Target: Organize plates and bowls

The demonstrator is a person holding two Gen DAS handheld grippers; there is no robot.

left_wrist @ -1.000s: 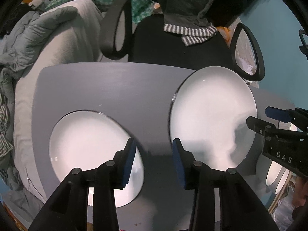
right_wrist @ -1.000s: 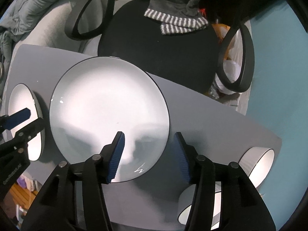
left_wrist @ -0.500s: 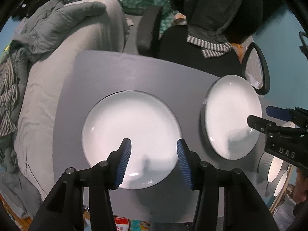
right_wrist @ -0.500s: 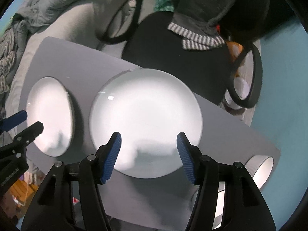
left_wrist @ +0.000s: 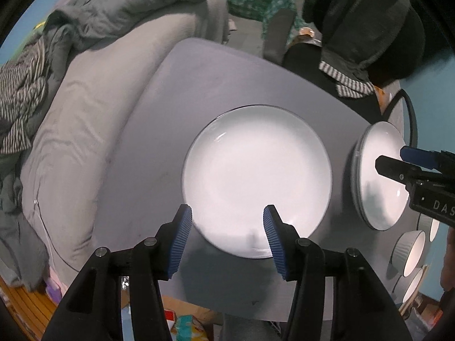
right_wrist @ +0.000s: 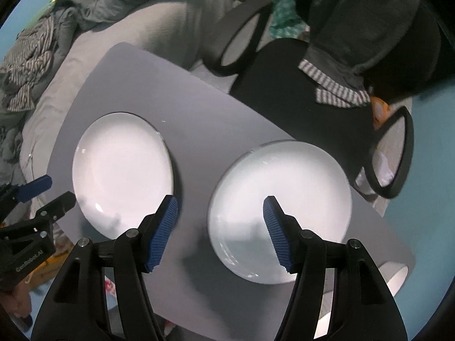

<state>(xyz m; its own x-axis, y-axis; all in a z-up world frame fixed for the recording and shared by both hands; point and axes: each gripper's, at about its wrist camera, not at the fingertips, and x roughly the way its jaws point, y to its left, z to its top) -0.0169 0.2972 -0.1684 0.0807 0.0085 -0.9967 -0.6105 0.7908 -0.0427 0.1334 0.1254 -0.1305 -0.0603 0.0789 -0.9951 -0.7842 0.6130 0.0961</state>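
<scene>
Left gripper (left_wrist: 227, 234) opening, empty, above the left plate (left_wrist: 257, 180); right gripper (right_wrist: 220, 228) opening, empty, right plate (right_wrist: 280, 210) at its three o'clock.

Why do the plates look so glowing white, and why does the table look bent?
Left wrist view: the plate is overexposed, nearly featureless, and the fisheye lens curves the table edges. Right wrist view: both plates glare likewise, with soft grey shadows near the blue finger pads.

Below me two round glossy white dinner plates, one to my left (left_wrist: 257, 179) and one to my right (right_wrist: 280, 210), lie flat and apart on the grey tabletop (left_wrist: 176, 130), with white ribbed bowls (left_wrist: 409, 248) clustered near its right edge.
</scene>
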